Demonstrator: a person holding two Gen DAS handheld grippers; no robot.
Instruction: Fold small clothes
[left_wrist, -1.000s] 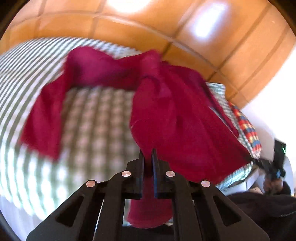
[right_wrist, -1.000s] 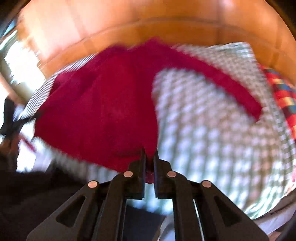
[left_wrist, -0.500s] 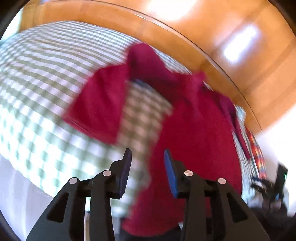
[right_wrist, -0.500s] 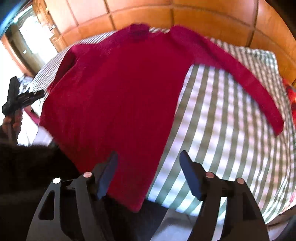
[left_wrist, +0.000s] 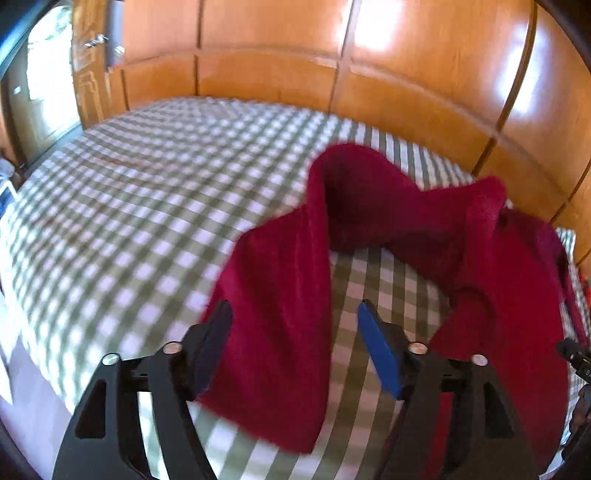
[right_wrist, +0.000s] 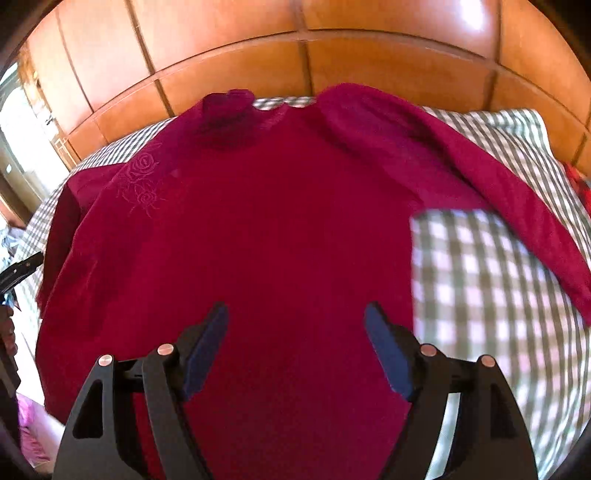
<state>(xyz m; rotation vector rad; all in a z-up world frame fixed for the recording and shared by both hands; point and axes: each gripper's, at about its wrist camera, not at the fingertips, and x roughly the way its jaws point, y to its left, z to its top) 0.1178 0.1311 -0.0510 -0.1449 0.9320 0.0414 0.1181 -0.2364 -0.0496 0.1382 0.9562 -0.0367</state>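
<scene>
A dark red long-sleeved sweater (right_wrist: 280, 229) with an embroidered rose lies flat on the checked bed, collar toward the headboard. My right gripper (right_wrist: 295, 332) is open and empty above its lower body. In the left wrist view the sweater's sleeve (left_wrist: 280, 302) lies bent across the bedspread, and my left gripper (left_wrist: 293, 332) is open and empty just above the sleeve's end. The other sleeve (right_wrist: 491, 192) stretches out to the right. The left gripper's tip (right_wrist: 22, 266) shows at the right view's left edge.
The green-and-white checked bedspread (left_wrist: 129, 221) covers a wide bed. A wooden panelled headboard (right_wrist: 314, 48) runs along the far side. A window (left_wrist: 40, 74) is at far left. A red plaid cloth (right_wrist: 576, 181) peeks at the right edge.
Both grippers let go of the sweater's hem and opened wide. The sweater dropped flat onto the bed. The left gripper swung left over the sleeve.
</scene>
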